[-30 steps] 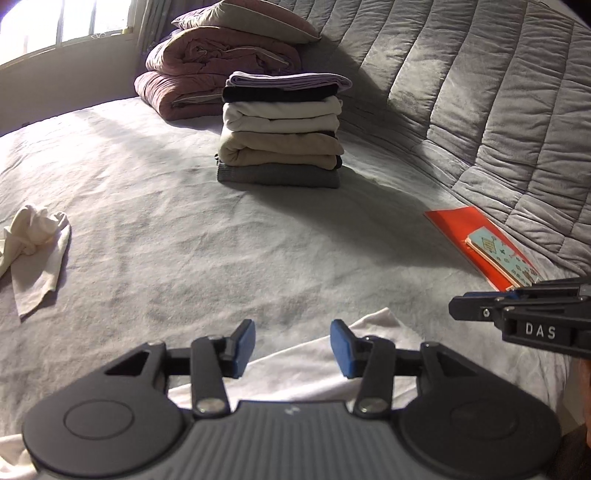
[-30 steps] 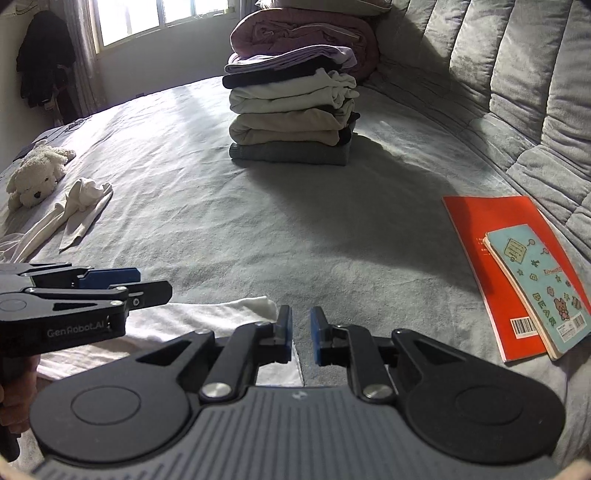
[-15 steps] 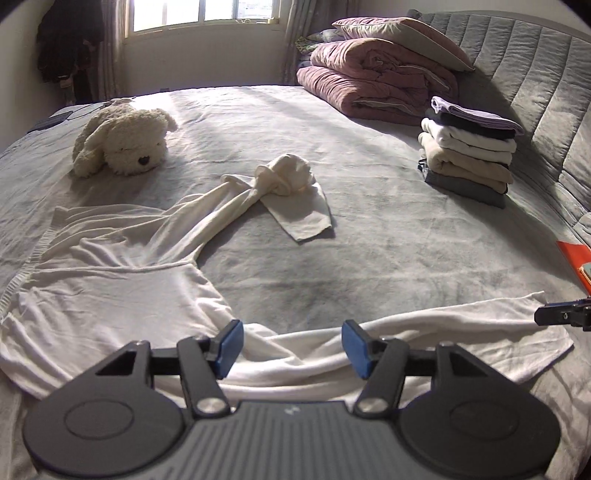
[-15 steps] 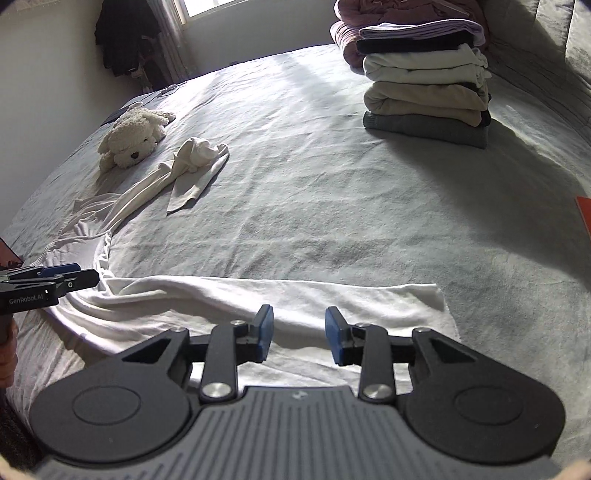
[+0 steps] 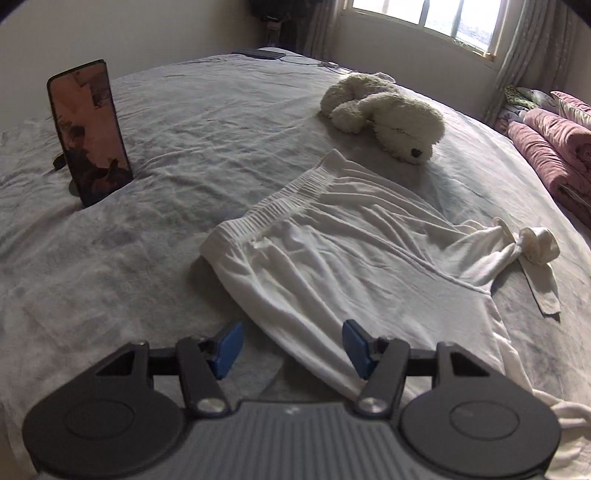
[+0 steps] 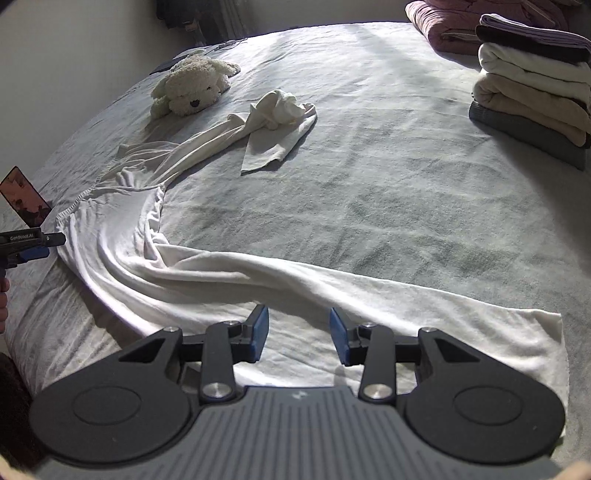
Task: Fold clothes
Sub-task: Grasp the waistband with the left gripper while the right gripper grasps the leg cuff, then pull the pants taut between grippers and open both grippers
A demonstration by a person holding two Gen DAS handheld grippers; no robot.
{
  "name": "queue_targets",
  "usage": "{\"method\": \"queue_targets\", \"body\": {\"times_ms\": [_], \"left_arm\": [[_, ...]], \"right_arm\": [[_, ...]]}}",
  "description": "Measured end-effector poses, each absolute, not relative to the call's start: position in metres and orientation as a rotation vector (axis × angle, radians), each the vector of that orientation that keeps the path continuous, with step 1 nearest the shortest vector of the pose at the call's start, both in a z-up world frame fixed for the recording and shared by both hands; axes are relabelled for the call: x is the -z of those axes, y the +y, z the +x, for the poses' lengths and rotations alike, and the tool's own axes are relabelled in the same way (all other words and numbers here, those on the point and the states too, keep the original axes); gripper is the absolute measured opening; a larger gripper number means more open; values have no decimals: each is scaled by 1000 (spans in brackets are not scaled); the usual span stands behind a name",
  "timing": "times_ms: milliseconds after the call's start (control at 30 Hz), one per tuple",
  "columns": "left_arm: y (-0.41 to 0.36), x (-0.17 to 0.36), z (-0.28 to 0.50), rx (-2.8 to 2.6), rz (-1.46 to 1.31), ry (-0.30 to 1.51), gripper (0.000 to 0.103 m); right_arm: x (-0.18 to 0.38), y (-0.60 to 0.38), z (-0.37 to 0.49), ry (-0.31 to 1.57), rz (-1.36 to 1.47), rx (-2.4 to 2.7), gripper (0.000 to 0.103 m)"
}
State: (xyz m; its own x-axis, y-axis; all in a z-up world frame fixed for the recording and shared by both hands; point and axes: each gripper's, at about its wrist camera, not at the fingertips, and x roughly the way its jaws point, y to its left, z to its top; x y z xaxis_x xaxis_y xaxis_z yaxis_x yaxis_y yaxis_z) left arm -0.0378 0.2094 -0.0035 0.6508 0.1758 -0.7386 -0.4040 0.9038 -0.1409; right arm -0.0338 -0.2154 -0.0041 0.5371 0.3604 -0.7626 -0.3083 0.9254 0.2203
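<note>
A: Far left on the bed (image 5: 177, 110): a phone (image 5: 90, 131), propped upright. Past it?

B: The white trousers (image 5: 332, 266), spread flat. Waistband toward the phone, one leg running right to a knotted, bunched cuff (image 5: 537, 245).

A: Left gripper (image 5: 293, 347)?

B: Low over the near edge of the trousers, by the hip. Its blue pads stand apart, and that gap has just been widening. The cloth edge lies between them, the right pad at the fabric, neither pressing.

A: The toy dog (image 5: 388, 114)?

B: Beyond the waistband, clear of it.

A: Right gripper (image 6: 299, 334)?

B: Over the other leg, which stretches across the bed edge to a square hem at right. Pads apart, having just been opening; cloth beneath, nothing pinched.

A: Far right?

B: A stack of folded clothes (image 6: 533, 92), well apart from the trousers, pink bedding (image 6: 450, 26) behind it.
</note>
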Motion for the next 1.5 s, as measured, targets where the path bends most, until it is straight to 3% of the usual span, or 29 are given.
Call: {"method": "queue_targets", "body": {"times_ms": [100,300,433,667,933,967,1000,1033,1100,1500], "left_arm": [[234,11,-30,-411,-385,810,59],[258,24,-30,-482,-480,759,47],[266,27,-33,-516,-520,685,29],[279,33,-38,-529,-648,622,27],[281,36,-33,-545,-651,614,26],[281,37,-31,-549,-639,618,23],[281,38,-29,-552,-626,622,11],[280,37,-28,-554,-613,625,3],[278,34,-29,-558,-589,624,1],[282,24,-55,-660,-486,654,0]], "right_arm": [[5,-196,-38,924,30,-478,41],[11,-158,-52,919,-36,-637,41],[16,-137,-67,858,-142,-766,41],[31,-127,-80,792,-264,-793,40],[36,-131,-75,759,-271,-742,18],[36,-132,-72,764,-262,-736,11],[35,-132,-70,769,-252,-729,3],[33,-135,-67,783,-225,-731,1],[27,-140,-63,813,-160,-744,1],[24,-130,-75,970,-64,-906,3]]}}
